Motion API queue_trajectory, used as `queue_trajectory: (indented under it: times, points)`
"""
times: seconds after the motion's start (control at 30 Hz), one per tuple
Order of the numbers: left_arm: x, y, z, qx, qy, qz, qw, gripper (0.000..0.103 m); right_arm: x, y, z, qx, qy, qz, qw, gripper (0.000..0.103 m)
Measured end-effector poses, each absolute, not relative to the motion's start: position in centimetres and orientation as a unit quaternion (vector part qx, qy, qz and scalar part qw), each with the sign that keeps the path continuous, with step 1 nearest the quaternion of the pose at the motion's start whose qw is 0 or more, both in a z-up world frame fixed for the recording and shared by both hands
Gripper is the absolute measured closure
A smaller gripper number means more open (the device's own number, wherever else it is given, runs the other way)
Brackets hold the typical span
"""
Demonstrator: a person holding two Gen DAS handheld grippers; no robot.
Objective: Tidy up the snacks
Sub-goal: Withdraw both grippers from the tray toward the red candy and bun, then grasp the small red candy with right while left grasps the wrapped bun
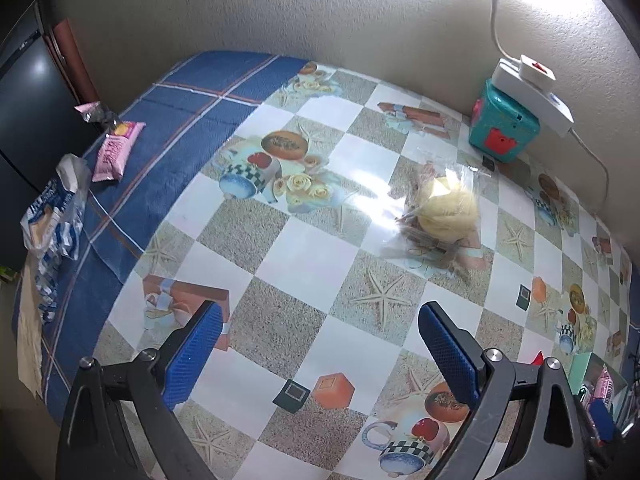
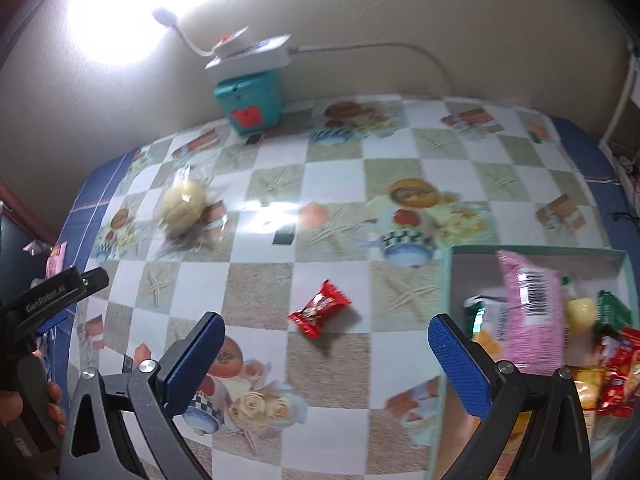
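Right wrist view: my right gripper [image 2: 326, 344] hangs over a checkered tablecloth [image 2: 260, 288] printed with starfish, teacups and roses. Its two blue-padded fingers are spread wide with nothing between them. A small red candy wrapper [image 2: 319, 309] lies flat on the cloth just past the fingertips, at twelve o'clock. At three o'clock sits a pale green box [image 2: 536, 249] already holding snacks, among them a tall pink packet [image 2: 530, 312] with a barcode, plus red, green and yellow wrappers. A yellowish bun in a clear bag [image 2: 185, 204] lies at ten o'clock, well apart from the candy. At the far wall, eleven o'clock, a teal cube [image 2: 248, 98] carries a white power strip [image 2: 250, 56] with a small lamp shining brightly. My left gripper [image 2: 60, 292] shows at nine o'clock, its handle held in a hand [image 2: 54, 402].

Left wrist view: my left gripper [image 1: 320, 344] is also fully spread and empty above the same cloth. The bagged bun [image 1: 446, 210] lies at one o'clock. At ten o'clock, on the blue plaid edge, rest a pink snack pack [image 1: 116, 152] and a crumpled blue-and-white bag [image 1: 56, 216].
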State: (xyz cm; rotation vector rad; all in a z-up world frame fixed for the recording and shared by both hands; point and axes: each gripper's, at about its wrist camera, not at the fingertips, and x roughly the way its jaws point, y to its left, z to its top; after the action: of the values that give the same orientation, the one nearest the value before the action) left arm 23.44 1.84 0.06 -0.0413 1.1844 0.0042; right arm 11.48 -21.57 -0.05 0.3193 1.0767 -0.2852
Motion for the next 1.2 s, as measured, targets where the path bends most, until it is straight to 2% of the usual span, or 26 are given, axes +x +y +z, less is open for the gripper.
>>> queue_trajectory:
  times: [0.13, 0.2, 0.33, 0.53, 0.7, 0.83, 1.2]
  points:
    - [23.6, 1.8, -0.8, -0.025, 0.566, -0.008, 0.824, 0.005, 11.9, -21.7, -1.6, 0.159, 0.517, -0.137, 0.830, 0.002]
    - [23.7, 1.7, -1.1, -0.027, 0.569, -0.012, 0.822, 0.005, 12.0, -22.1, -2.3, 0.166, 0.518, -0.141, 0.827, 0.011]
    - [23.7, 1.4, -1.8, -0.030, 0.575, -0.018, 0.817, 0.005, 12.1, -22.8, -3.3, 0.179, 0.518, -0.142, 0.824, 0.017]
    - [23.8, 1.0, -2.7, -0.030, 0.582, -0.023, 0.812, 0.005, 12.8, -22.9, -4.8, 0.182, 0.526, -0.140, 0.819, 0.031]
    - [23.8, 0.5, -3.3, -0.027, 0.586, -0.027, 0.809, 0.005, 13.3, -22.4, -5.5, 0.177, 0.526, -0.137, 0.821, 0.050]
    - [23.9, 0.3, -3.6, -0.024, 0.588, -0.029, 0.808, 0.005, 13.4, -22.2, -5.7, 0.173, 0.524, -0.140, 0.822, 0.052]
    - [23.9, -0.5, -4.1, -0.018, 0.590, -0.032, 0.807, 0.005, 13.9, -22.2, -6.0, 0.159, 0.514, -0.140, 0.831, 0.076]
